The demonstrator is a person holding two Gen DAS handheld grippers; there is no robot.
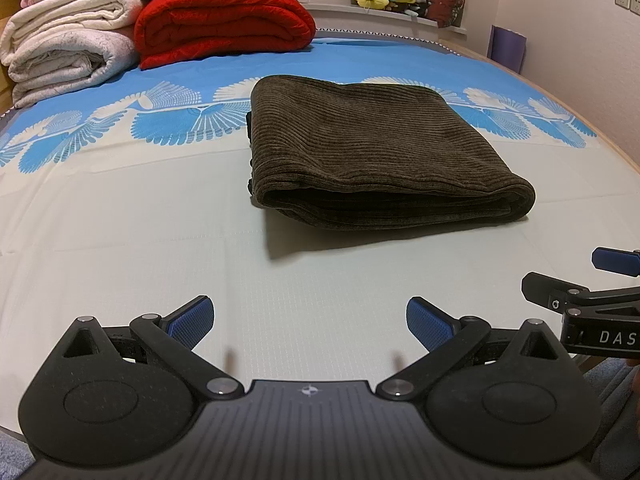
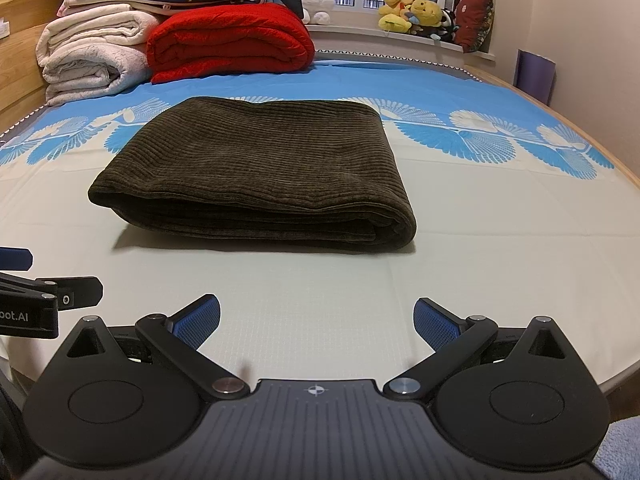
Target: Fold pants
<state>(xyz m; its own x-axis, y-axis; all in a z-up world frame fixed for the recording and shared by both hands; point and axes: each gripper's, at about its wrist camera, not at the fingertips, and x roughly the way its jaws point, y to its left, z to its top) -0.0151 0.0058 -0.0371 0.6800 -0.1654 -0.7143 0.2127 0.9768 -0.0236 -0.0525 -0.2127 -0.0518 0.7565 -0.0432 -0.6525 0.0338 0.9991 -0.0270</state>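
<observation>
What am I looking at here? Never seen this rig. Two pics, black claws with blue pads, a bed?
No robot: a person holds a two-finger gripper in each hand, each with a fisheye camera looking along its fingers. One picture is from the left gripper, the other from the right gripper; each also catches the other at its edge. Both are open and hold nothing, hovering over the near part of the bed. On it lie folded brown pants. Behind them sit a red blanket and white blankets.

Dark olive-brown ribbed pants (image 2: 256,168), blue-and-cream fan-patterned sheet (image 2: 500,136)
</observation>
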